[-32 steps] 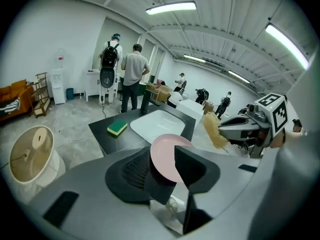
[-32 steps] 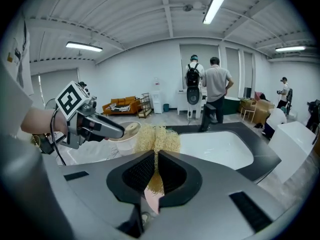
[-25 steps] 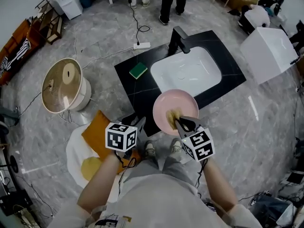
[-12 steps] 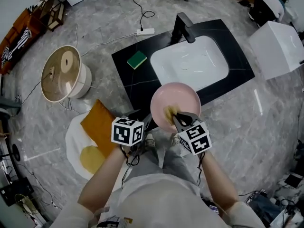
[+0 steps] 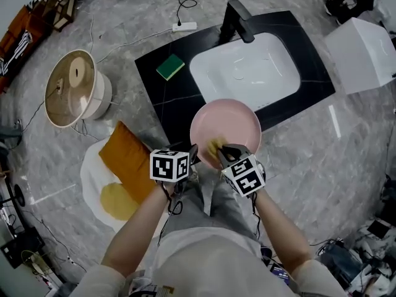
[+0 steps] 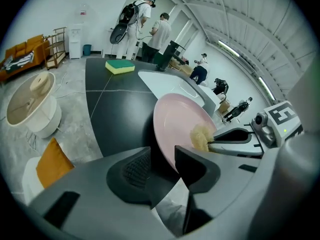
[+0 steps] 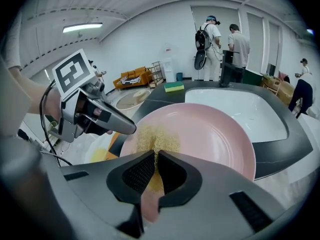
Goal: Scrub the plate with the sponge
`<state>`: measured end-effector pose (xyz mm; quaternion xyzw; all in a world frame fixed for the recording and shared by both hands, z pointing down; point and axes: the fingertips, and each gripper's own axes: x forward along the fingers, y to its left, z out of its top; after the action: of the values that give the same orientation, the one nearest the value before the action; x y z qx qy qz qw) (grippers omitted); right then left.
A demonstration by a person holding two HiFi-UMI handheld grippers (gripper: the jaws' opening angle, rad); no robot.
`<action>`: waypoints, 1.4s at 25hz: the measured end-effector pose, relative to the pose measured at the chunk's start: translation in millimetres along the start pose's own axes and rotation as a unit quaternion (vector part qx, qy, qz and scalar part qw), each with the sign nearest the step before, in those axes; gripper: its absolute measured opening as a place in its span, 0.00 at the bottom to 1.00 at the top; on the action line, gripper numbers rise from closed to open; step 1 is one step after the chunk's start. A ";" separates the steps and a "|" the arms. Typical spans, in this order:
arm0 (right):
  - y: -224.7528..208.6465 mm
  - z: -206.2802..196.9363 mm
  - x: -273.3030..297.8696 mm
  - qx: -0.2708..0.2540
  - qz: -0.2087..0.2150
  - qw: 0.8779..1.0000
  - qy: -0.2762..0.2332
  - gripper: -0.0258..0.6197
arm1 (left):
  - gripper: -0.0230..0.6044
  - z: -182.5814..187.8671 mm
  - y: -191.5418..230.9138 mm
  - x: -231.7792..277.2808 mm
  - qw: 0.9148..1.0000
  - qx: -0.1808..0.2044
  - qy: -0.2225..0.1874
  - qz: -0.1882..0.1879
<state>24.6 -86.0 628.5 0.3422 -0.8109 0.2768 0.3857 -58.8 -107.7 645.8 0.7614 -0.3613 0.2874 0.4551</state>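
Note:
A pink plate (image 5: 232,125) is held up over the near edge of the black counter. My left gripper (image 5: 193,156) is shut on its near left rim, and the left gripper view shows the plate (image 6: 181,124) edge-on between the jaws. My right gripper (image 5: 221,153) is shut on a yellow fibrous sponge (image 5: 214,147) and presses it on the plate's near left part. In the right gripper view the sponge (image 7: 156,138) lies on the plate (image 7: 215,134) just ahead of the right gripper (image 7: 156,171), with the left gripper (image 7: 131,128) beside it.
Beyond the plate a white sink (image 5: 244,67) with a black faucet (image 5: 237,18) sits in the black counter (image 5: 158,101). A green sponge (image 5: 169,67) lies on the counter's left. An orange cushion (image 5: 127,159) and a round lidded bin (image 5: 71,88) are on the floor at left. People (image 7: 220,39) stand behind.
The sponge has slid from the plate's near middle toward its near left rim. Both grippers keep their hold, and the plate sits a little higher in the head view.

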 end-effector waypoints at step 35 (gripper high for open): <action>-89.3 53.0 50.7 -0.055 -0.022 0.997 0.052 0.11 | 0.08 29.0 23.5 21.6 0.996 -0.080 0.002 0.031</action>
<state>46.3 -195.9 657.3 0.3232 -0.7962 0.2408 0.4512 -62.4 -147.7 661.6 0.7103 -0.4056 0.2737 0.5059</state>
